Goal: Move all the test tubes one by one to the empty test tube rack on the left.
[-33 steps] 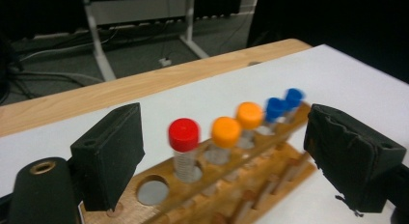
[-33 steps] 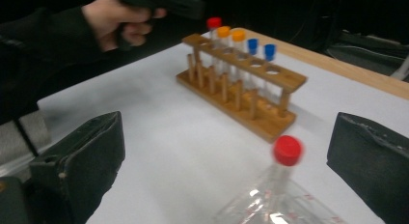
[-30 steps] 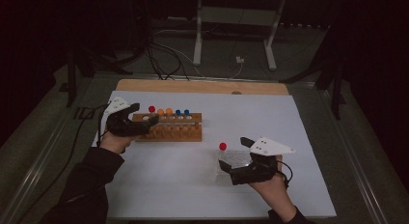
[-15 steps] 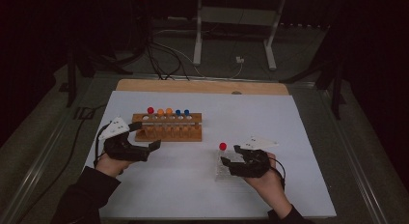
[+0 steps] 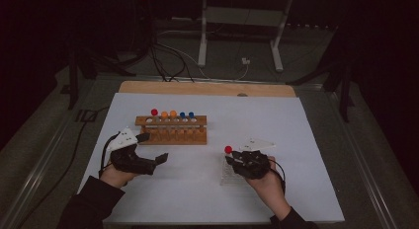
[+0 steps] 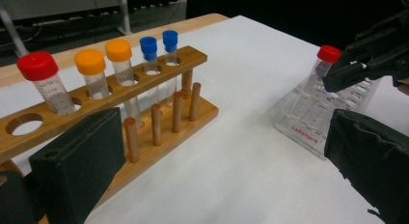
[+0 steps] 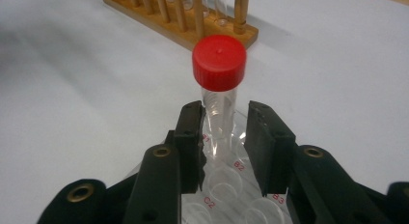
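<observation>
Right gripper view: your right gripper (image 7: 224, 137) has been closing around the red-capped tube (image 7: 219, 89) in the clear rack (image 7: 226, 195), pads not yet pressing; squeeze off-centre and it tips. Left gripper (image 5: 148, 152) gapes empty

In the right gripper view the long wooden tube rack (image 7: 193, 26) runs off the top edge, its capped tubes unseen, and the clear plastic tube stand (image 7: 226, 185) lies half-hidden behind the jaws.
</observation>
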Demonstrator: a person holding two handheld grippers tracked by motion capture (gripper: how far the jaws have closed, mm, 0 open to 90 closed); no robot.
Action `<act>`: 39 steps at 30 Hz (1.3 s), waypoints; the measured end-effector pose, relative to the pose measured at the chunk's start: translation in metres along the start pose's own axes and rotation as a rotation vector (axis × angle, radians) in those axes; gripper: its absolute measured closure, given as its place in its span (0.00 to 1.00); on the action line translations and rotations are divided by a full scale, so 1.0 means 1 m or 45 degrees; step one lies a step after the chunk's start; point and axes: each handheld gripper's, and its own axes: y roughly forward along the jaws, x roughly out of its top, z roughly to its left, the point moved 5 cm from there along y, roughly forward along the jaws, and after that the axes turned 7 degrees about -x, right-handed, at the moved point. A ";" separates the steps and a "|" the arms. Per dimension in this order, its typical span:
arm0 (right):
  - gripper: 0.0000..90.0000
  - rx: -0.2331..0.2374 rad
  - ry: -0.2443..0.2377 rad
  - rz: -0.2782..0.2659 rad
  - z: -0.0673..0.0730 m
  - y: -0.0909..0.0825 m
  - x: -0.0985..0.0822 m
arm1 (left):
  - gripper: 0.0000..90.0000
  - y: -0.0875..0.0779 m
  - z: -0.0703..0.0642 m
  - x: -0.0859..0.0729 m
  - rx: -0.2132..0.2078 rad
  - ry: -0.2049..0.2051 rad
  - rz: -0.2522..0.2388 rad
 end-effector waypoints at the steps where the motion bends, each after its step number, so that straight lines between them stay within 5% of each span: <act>1: 0.77 -0.004 -0.003 0.003 0.000 0.001 0.000 | 0.02 0.000 0.000 0.000 0.002 0.002 0.001; 14: 0.83 -0.029 -0.046 0.026 0.005 0.006 0.001 | 0.02 0.001 0.001 -0.003 -0.003 -0.006 0.000; 29: 0.83 -0.019 -0.039 -0.125 0.004 -0.035 0.025 | 0.02 0.001 -0.004 -0.001 -0.029 -0.001 0.006; 39: 0.83 0.039 -0.118 -0.223 0.032 -0.054 0.041 | 0.02 0.004 -0.018 0.005 -0.094 0.024 0.016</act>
